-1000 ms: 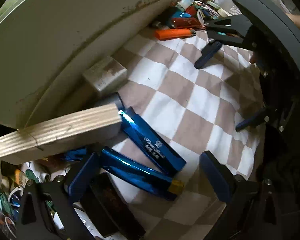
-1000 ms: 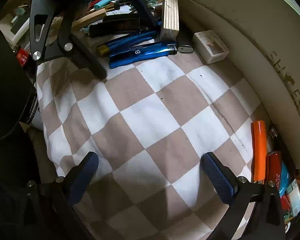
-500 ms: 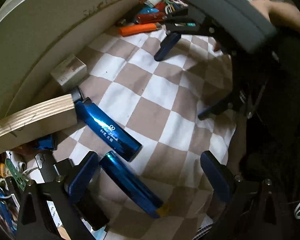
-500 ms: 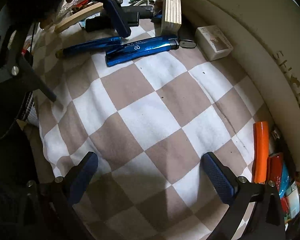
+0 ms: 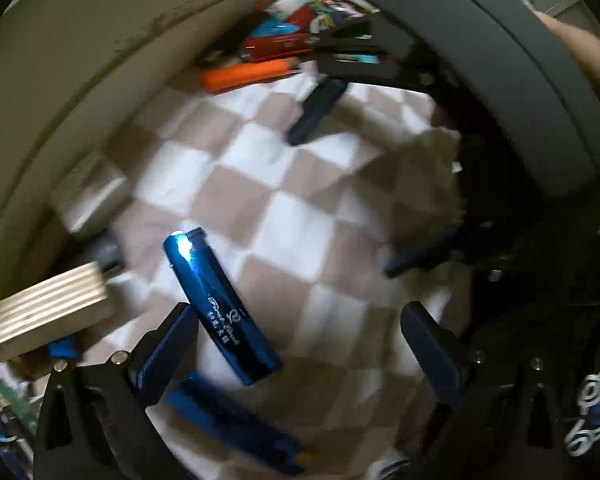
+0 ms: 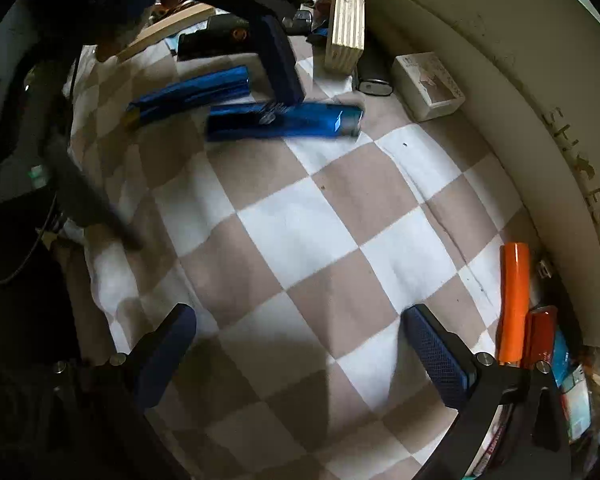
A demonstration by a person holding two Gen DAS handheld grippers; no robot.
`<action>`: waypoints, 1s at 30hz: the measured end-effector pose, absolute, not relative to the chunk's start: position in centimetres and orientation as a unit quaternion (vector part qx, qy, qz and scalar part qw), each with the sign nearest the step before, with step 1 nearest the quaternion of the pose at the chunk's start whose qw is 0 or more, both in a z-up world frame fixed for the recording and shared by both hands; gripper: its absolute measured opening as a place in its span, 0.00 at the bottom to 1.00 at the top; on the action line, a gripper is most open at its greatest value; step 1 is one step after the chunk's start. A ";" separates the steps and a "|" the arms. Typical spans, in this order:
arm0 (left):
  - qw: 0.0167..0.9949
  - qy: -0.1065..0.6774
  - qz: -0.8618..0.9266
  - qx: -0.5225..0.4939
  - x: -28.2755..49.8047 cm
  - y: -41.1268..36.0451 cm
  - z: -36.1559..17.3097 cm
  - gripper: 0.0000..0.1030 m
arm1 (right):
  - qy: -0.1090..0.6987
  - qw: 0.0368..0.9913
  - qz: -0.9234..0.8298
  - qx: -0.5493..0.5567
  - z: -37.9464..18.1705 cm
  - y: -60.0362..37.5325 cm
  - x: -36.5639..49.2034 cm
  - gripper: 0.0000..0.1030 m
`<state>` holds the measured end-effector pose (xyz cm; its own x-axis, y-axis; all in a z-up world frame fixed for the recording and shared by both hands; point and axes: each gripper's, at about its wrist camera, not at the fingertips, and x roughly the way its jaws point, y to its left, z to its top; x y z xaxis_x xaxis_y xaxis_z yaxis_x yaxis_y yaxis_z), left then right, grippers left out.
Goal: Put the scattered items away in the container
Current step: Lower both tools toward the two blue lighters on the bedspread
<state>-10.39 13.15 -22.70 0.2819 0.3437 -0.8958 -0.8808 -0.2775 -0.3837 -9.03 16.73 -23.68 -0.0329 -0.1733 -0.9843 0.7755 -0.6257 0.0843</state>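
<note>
The container [image 6: 500, 80] is being seen only as a beige curved wall; its inside is hidden. The lighter [image 5: 220, 304] is lying just beside the left gripper's [image 5: 300, 344] released left jaw, its long axis pointing away. The right gripper [image 6: 300, 344] is being held released.

Checkered cloth [image 6: 300, 240] carries two blue lighters [image 6: 284, 120], orange lighter [image 6: 512, 300], wood block [image 6: 346, 16].

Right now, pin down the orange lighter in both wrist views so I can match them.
Left wrist view: the orange lighter lies at the top centre, along the beige wall, beside a red lighter.
Right wrist view: the orange lighter stands lengthwise at the lower right, by the same wall.
Shared landmark: the checkered cloth under it.
</note>
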 end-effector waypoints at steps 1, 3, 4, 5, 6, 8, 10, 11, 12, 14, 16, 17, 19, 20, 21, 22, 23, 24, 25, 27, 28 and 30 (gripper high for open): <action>0.559 0.230 0.548 -0.579 -10.2 13.2 -22.6 0.99 | 0.249 0.352 -0.676 0.598 -23.5 17.0 -9.1 1.00; 0.567 0.224 0.540 -0.580 -9.7 13.4 -22.5 0.99 | 0.239 0.349 -0.686 0.592 -23.2 17.6 -9.2 1.00; 0.571 0.222 0.535 -0.581 -9.5 13.5 -22.4 0.99 | 0.232 0.345 -0.695 0.587 -23.0 18.0 -9.4 1.00; 0.575 0.219 0.531 -0.582 -9.3 13.6 -22.3 0.99 | 0.226 0.340 -0.702 0.584 -22.9 18.0 -9.5 1.00; 0.579 0.216 0.527 -0.583 -9.0 13.7 -22.2 0.99 | 0.220 0.336 -0.709 0.580 -22.8 18.0 -9.6 1.00; 0.580 0.215 0.532 -0.579 -8.8 13.0 -21.7 0.99 | 0.209 0.326 -0.722 0.573 -22.7 18.0 -9.9 1.00; 0.571 0.220 0.545 -0.573 -8.8 11.9 -21.4 0.99 | 0.200 0.320 -0.730 0.570 -22.7 17.8 -10.1 1.00; 0.566 0.223 0.553 -0.570 -8.8 11.3 -21.2 0.99 | 0.199 0.320 -0.729 0.571 -22.8 17.4 -10.2 1.00; 0.560 0.223 0.557 -0.570 -8.8 10.7 -21.1 0.99 | 0.199 0.320 -0.727 0.573 -22.9 16.9 -10.2 1.00; 0.550 0.223 0.565 -0.573 -8.9 9.5 -21.1 0.99 | 0.202 0.321 -0.723 0.577 -23.1 15.8 -10.2 1.00; 0.544 0.220 0.566 -0.579 -8.9 8.4 -21.1 0.99 | 0.208 0.317 -0.719 0.582 -23.1 14.8 -10.4 1.00; 0.543 0.216 0.564 -0.583 -8.8 7.9 -21.2 0.99 | 0.209 0.315 -0.717 0.586 -23.2 14.5 -10.6 1.00; 0.542 0.220 0.560 -0.587 -8.4 7.3 -21.3 0.99 | 0.209 0.310 -0.713 0.593 -23.3 14.1 -10.9 1.00; 0.542 0.223 0.557 -0.588 -8.2 7.1 -21.4 0.99 | 0.208 0.309 -0.712 0.596 -23.3 14.0 -11.1 1.00; 0.541 0.228 0.555 -0.589 -7.9 7.1 -21.6 0.99 | 0.206 0.308 -0.710 0.599 -23.3 13.9 -11.4 1.00; 0.539 0.234 0.555 -0.589 -7.8 7.3 -21.9 0.99 | 0.205 0.307 -0.709 0.601 -23.3 13.8 -11.5 1.00; 0.537 0.239 0.554 -0.590 -7.8 7.5 -22.2 0.99 | 0.204 0.306 -0.708 0.603 -23.3 13.7 -11.7 1.00; 0.535 0.243 0.554 -0.590 -7.7 7.7 -22.6 0.99 | 0.204 0.304 -0.707 0.604 -23.3 13.7 -11.8 1.00; 0.532 0.248 0.553 -0.590 -7.6 7.9 -22.9 0.99 | 0.204 0.303 -0.707 0.606 -23.2 13.6 -12.0 1.00; 0.531 0.256 0.554 -0.587 -7.5 8.6 -23.3 0.99 | 0.204 0.302 -0.705 0.608 -23.1 13.4 -12.3 1.00; 0.532 0.259 0.556 -0.584 -7.5 8.9 -23.4 0.99 | 0.205 0.301 -0.705 0.608 -23.1 13.3 -12.3 1.00; 0.535 0.256 0.556 -0.582 -7.6 9.6 -23.4 0.99 | 0.206 0.302 -0.703 0.610 -23.0 13.3 -12.5 1.00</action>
<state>-7.64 9.61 -23.38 0.2507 0.2967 -0.9215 -0.8930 -0.2967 -0.3385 -12.47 13.26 -22.96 -0.0741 -0.1744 -0.9819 0.6758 -0.7328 0.0791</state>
